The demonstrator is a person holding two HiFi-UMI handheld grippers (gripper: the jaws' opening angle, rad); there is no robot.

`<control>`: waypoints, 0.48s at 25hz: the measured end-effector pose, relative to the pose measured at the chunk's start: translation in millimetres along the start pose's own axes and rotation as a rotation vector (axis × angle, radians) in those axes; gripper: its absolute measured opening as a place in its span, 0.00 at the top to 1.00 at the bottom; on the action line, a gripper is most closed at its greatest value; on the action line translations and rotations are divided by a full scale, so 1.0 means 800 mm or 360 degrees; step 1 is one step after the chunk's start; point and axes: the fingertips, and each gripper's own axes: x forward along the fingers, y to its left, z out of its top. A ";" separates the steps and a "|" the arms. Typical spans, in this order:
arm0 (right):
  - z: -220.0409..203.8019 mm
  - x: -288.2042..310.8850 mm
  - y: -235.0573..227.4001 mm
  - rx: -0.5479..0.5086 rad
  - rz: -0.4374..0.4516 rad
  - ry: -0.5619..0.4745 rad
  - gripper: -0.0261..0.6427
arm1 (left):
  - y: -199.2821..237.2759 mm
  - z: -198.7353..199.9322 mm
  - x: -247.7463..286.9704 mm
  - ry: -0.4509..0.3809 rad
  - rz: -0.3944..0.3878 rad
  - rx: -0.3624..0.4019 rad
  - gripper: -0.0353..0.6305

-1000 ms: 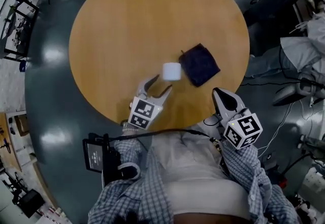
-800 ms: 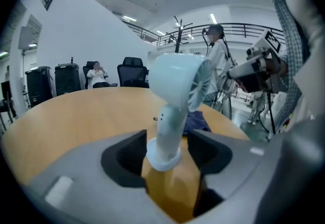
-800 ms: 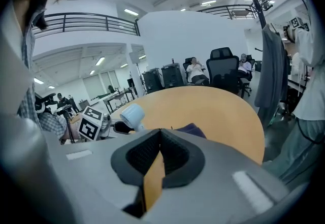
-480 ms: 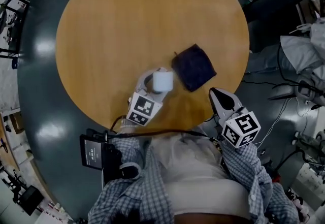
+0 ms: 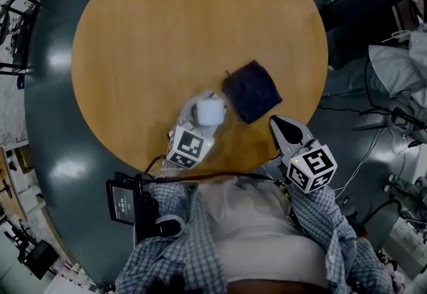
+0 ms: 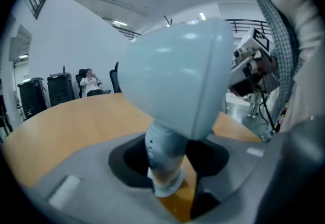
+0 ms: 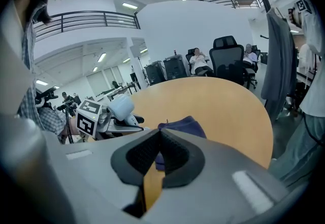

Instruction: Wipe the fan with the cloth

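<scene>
A small white fan (image 5: 209, 111) stands near the front edge of the round wooden table (image 5: 167, 33). My left gripper (image 5: 205, 113) reaches round it. In the left gripper view the fan's pale stem (image 6: 163, 154) sits between the dark pads, and the head (image 6: 177, 75) fills the frame above. The jaws have just been closing and now press on the stem. A dark blue cloth (image 5: 252, 91) lies flat just right of the fan. My right gripper (image 5: 277, 125) is shut and empty at the table's edge, just short of the cloth (image 7: 183, 125).
Dark floor surrounds the table. A black device (image 5: 127, 203) lies on the floor at the lower left. Cables and office chairs (image 5: 393, 113) stand to the right. Seated people and chairs (image 7: 228, 60) show beyond the table's far side.
My left gripper advanced from behind the fan until its jaws came round the fan's stem, then narrowed on it. The right gripper shifted slightly. The cloth stayed put.
</scene>
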 end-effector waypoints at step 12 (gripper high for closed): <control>-0.007 0.036 -0.011 -0.0289 -0.0024 0.0141 0.95 | 0.012 0.013 -0.005 -0.0024 0.0145 -0.0135 0.68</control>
